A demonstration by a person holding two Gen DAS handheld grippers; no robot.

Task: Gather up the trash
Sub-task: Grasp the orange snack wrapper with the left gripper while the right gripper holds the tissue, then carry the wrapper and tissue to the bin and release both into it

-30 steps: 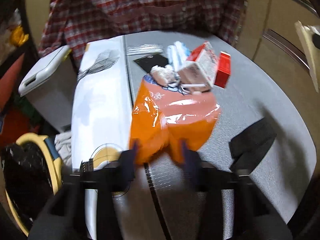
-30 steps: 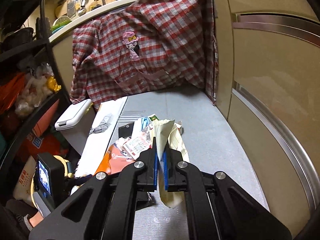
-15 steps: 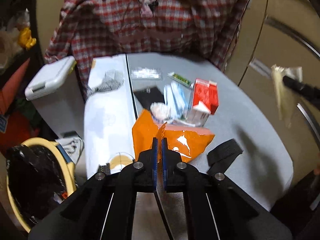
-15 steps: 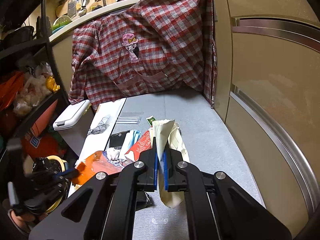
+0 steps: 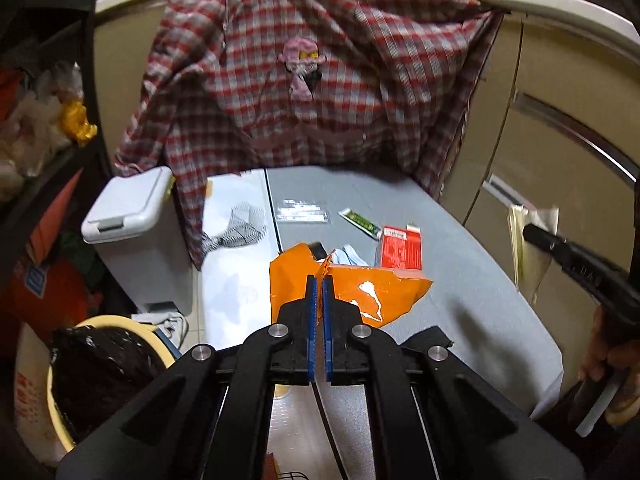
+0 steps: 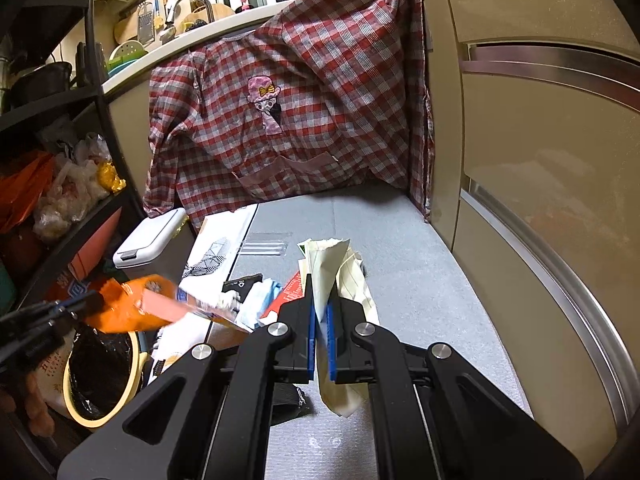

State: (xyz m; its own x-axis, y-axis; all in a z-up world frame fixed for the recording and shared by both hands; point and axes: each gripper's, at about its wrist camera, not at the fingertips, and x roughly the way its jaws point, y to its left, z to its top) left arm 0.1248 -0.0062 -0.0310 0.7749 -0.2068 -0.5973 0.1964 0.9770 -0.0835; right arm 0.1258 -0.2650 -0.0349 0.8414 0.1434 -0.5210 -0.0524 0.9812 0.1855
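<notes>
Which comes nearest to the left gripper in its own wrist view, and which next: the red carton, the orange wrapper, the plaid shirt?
1. orange wrapper: clamped in the jaws of the left gripper.
2. red carton: on the table, ahead and right.
3. plaid shirt: hanging behind the table.

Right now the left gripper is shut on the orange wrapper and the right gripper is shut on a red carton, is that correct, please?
Not quite. The left gripper is indeed shut on the orange wrapper, but the right gripper is shut on a cream paper wrapper, as the right wrist view shows. The red carton lies on the grey table.
</notes>
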